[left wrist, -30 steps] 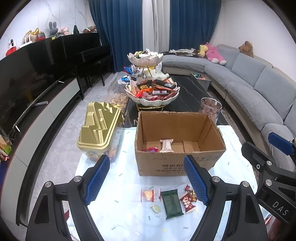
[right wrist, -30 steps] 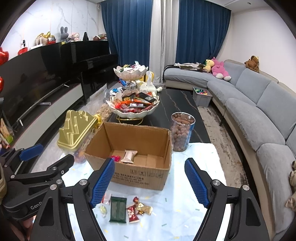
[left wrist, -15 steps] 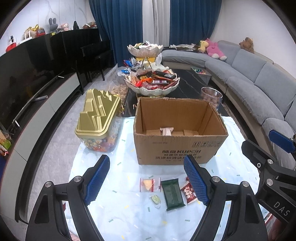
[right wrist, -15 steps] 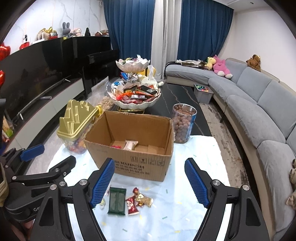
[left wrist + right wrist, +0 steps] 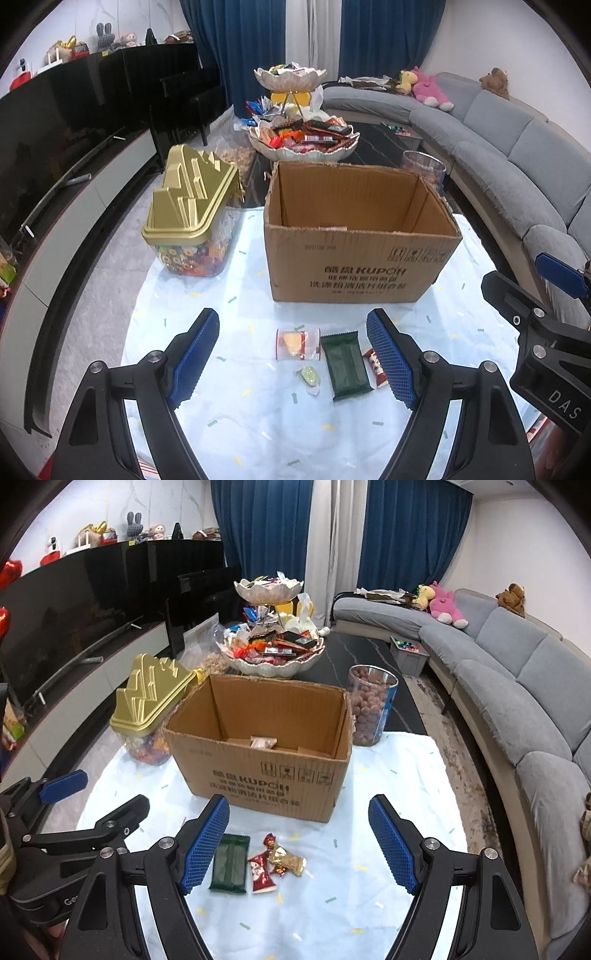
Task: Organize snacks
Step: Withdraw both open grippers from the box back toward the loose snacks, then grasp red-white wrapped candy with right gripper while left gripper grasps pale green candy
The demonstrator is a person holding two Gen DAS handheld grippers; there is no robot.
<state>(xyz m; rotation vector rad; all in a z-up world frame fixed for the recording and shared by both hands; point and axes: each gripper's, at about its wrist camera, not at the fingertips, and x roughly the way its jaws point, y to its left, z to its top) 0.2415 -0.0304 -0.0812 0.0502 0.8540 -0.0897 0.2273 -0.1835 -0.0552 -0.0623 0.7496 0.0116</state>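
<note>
Both your tongs gape empty: left tongs show a yellow snack packet; only right tongs show the gold candy.

A brown cardboard box with dark printed lettering sits on a pale blue cloth speckled with green and yellow flecks. Near it lie a dark green wrapper, a red-and-white wrapper and a gold wrapper. Left, a jar has a gold lid.

The brown cardboard box hides most of its contents behind its front wall, and the red snack wrapper before it is half covered by a blue pad.
</note>
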